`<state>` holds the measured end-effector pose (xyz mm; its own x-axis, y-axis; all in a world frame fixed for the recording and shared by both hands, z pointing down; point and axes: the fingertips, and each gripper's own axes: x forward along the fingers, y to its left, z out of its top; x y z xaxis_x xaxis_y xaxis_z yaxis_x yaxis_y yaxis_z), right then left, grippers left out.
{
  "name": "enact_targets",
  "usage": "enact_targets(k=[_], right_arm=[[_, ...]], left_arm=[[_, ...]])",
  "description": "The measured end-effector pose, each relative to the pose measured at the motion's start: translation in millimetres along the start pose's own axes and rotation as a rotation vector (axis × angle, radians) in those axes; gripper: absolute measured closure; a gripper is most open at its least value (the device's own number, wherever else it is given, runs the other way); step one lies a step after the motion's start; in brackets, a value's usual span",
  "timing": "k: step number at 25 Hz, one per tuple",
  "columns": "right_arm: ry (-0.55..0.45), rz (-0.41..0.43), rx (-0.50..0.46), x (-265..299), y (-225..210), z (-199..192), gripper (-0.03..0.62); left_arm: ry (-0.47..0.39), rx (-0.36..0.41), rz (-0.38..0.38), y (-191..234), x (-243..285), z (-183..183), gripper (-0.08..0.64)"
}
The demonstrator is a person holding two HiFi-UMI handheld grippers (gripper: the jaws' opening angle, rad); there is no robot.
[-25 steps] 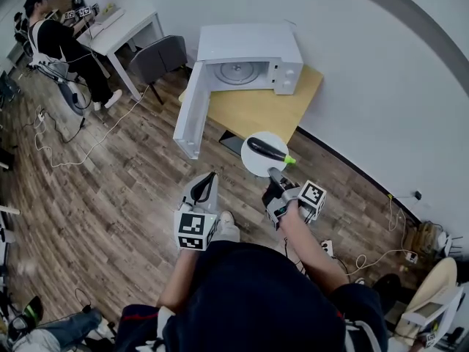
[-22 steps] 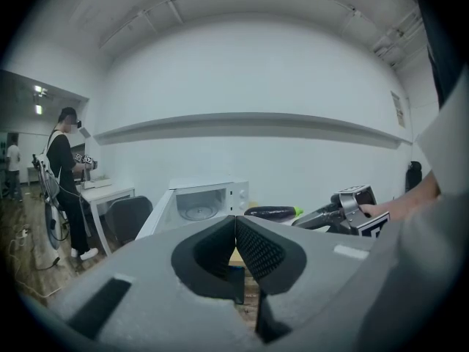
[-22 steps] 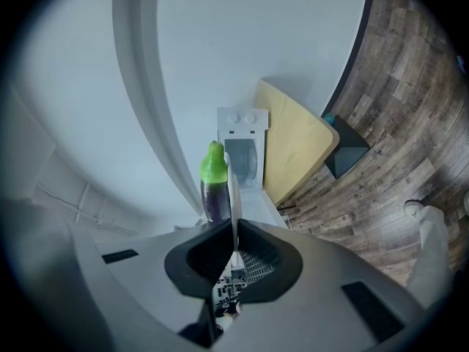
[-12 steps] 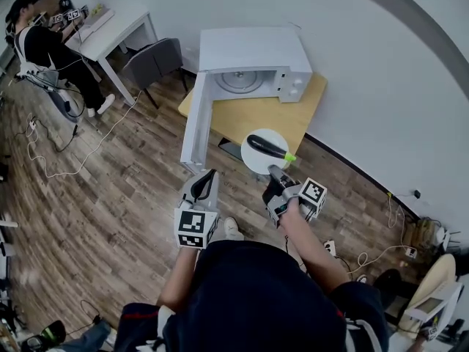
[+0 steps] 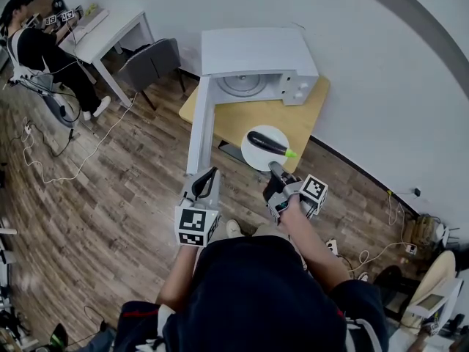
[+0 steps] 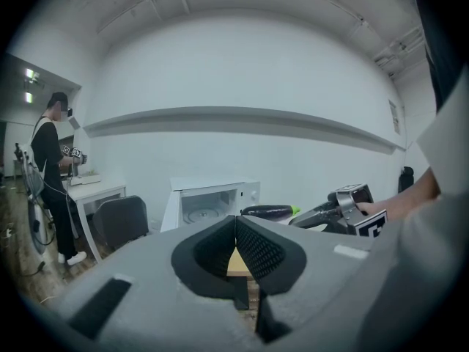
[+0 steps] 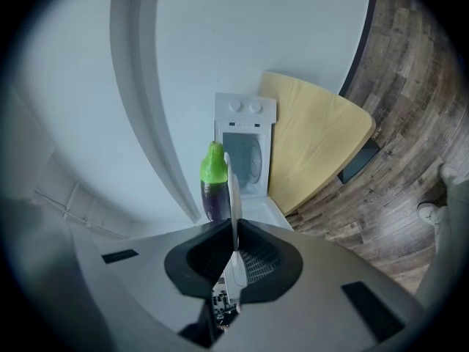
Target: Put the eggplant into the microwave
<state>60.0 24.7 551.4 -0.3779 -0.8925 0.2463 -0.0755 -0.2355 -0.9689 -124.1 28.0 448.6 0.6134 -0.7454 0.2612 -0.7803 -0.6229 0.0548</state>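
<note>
A dark purple eggplant (image 5: 265, 144) with a green stem lies on a white plate (image 5: 253, 157). My right gripper (image 5: 275, 170) is shut on the plate's near rim and holds it above the wooden table's front edge. In the right gripper view the plate (image 7: 233, 196) shows edge-on between the jaws, the eggplant (image 7: 213, 184) beside it. The white microwave (image 5: 256, 57) stands at the table's back with its door (image 5: 198, 122) swung open and its turntable showing. My left gripper (image 5: 204, 188) is shut on nothing, held left of the plate; its own view shows the eggplant (image 6: 268, 211) and microwave (image 6: 209, 202) ahead.
The wooden table (image 5: 271, 116) stands against a white wall. A grey chair (image 5: 152, 59) and a white desk (image 5: 110, 31) lie to the left, where a person (image 5: 40, 50) sits. Cables (image 5: 58, 149) trail over the wood floor. More cables and clutter sit at the lower right.
I have come a little closer to the table; the microwave and its open door now show more squarely. The plate with the eggplant stays in my right gripper.
</note>
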Motion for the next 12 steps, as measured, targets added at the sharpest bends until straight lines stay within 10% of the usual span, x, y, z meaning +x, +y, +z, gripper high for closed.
enact_targets(k=[12], right_arm=[[0.018,-0.008,0.015,34.8,-0.1,20.3,0.568]], left_arm=[[0.015,-0.009,-0.011,9.9,41.9,0.7,0.543]])
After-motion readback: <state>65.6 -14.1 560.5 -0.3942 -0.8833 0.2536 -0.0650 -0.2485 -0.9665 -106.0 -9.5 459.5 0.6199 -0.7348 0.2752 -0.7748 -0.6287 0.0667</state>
